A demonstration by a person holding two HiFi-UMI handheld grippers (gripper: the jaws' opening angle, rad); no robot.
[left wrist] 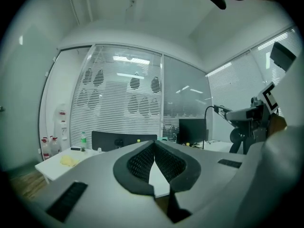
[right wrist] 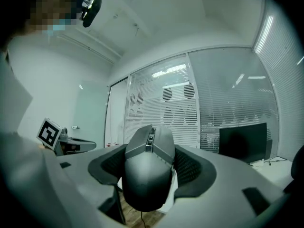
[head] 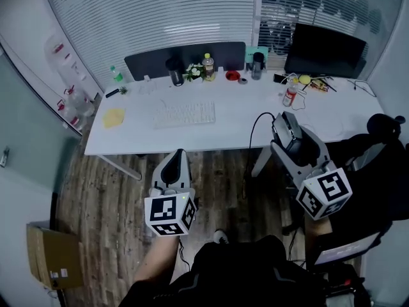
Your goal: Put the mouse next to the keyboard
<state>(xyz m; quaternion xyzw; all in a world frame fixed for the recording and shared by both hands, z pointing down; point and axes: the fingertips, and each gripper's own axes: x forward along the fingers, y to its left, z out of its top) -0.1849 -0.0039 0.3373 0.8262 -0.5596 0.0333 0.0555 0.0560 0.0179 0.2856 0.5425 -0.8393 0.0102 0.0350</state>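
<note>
Now the right gripper is pinching the mouse before the desk; the left gripper is hovering, jaws pressed together.

Left gripper closed, right gripper holding mouse

Cool, greenish, even light fills the room; the white surface is brightest, the floor beneath it dim. Strip lights glare on the blinds. Both gripper views bulge, with black corners; the close fingers look soft.
</note>
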